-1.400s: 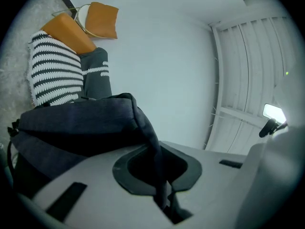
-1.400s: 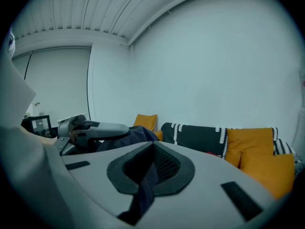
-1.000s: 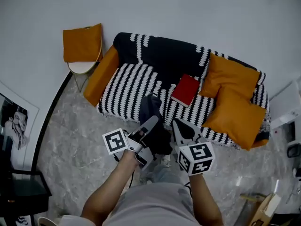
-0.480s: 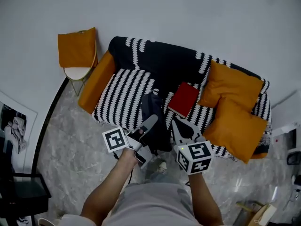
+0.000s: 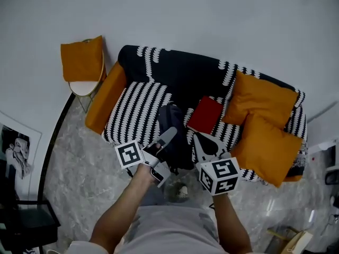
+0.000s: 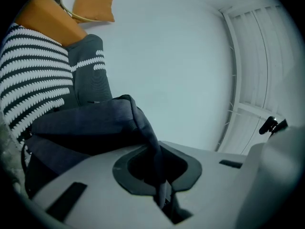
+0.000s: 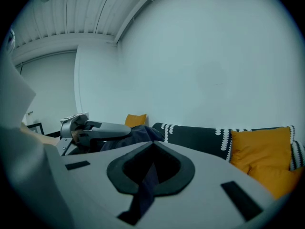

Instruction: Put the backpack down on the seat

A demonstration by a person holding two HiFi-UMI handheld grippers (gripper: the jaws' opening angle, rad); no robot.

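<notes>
A dark blue backpack hangs between my two grippers over the front edge of the striped sofa seat. My left gripper is shut on a backpack strap, which runs down through its jaws. The backpack body fills the left of the left gripper view. My right gripper is shut on another dark strap, pinched between its jaws. From the right gripper view, the left gripper shows beside the backpack.
The sofa has a black back, two orange cushions at its right and a red flat item on the seat. An orange arm bolster closes its left end. A small round chair with an orange cushion stands left. A black table is at lower left.
The sofa has drawn nearer and lower in the head view, and the backpack now hangs further over the seat's front. Both grippers keep their grip.
</notes>
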